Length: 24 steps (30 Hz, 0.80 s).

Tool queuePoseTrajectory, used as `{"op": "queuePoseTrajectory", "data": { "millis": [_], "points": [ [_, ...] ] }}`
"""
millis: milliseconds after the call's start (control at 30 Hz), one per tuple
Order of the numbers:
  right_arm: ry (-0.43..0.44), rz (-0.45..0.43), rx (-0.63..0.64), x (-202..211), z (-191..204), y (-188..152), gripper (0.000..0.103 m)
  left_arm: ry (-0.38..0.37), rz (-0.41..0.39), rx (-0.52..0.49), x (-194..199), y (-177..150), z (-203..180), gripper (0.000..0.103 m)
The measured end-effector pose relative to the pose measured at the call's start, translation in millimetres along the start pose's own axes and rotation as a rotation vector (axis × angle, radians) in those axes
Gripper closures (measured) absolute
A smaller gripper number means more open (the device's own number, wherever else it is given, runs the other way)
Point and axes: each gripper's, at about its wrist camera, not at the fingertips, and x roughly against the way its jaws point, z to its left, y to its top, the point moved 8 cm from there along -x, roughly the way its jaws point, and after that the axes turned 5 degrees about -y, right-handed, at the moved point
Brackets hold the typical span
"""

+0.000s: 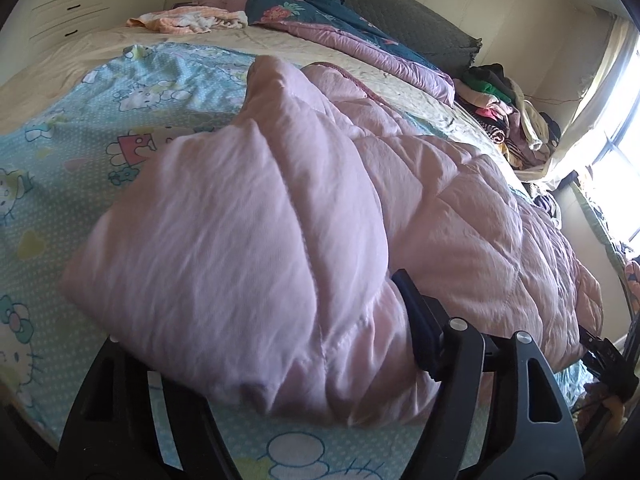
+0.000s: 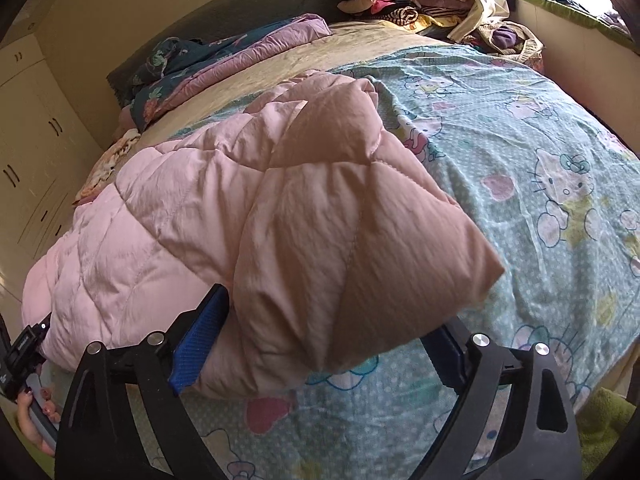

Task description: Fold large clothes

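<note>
Crosswise along the near edge of the bed (image 2: 520, 128), the pink quilted coat (image 1: 280, 208) spans both spread hand-held grippers, left (image 1: 256, 364) and right (image 2: 320, 344), each straddling one folded end unpinched.

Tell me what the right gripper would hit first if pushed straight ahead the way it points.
The pink quilted coat: its folded corner already lies between the open fingers of the right gripper, so the padding comes first, then probably the cartoon-print sheet beneath.
</note>
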Motion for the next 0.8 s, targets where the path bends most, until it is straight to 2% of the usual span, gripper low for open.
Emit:
{"op": "queuePoseTrajectory", "data": {
  "millis": [133, 367, 400, 433, 467, 633, 800],
  "points": [
    [-0.011, -0.041, 0.016, 25, 0, -4, 0.008, 0.023, 0.002, -0.011, 15, -4, -1, 0.028],
    [-0.018, -0.144, 0.079, 75, 11, -4, 0.004, 0.046, -0.018, -0.042, 51, -7, -5, 0.024],
    [-0.018, -0.161, 0.092, 82, 14, -5, 0.004, 0.056, -0.032, -0.052, 57, -6, -7, 0.021],
    [-0.018, -0.180, 0.109, 89, 17, -5, 0.004, 0.066, -0.050, -0.066, 65, -5, -8, 0.014],
    [-0.015, -0.198, 0.126, 97, 21, -6, 0.004, 0.071, -0.068, -0.081, 72, -4, -11, 0.013],
    [0.015, -0.275, 0.179, 133, 41, -9, 0.004, 0.061, -0.158, -0.137, 112, 5, -31, 0.010],
    [0.042, -0.342, 0.228, 168, 62, -12, 0.004, 0.047, -0.198, -0.180, 137, 3, -52, 0.010]
  ]
}}
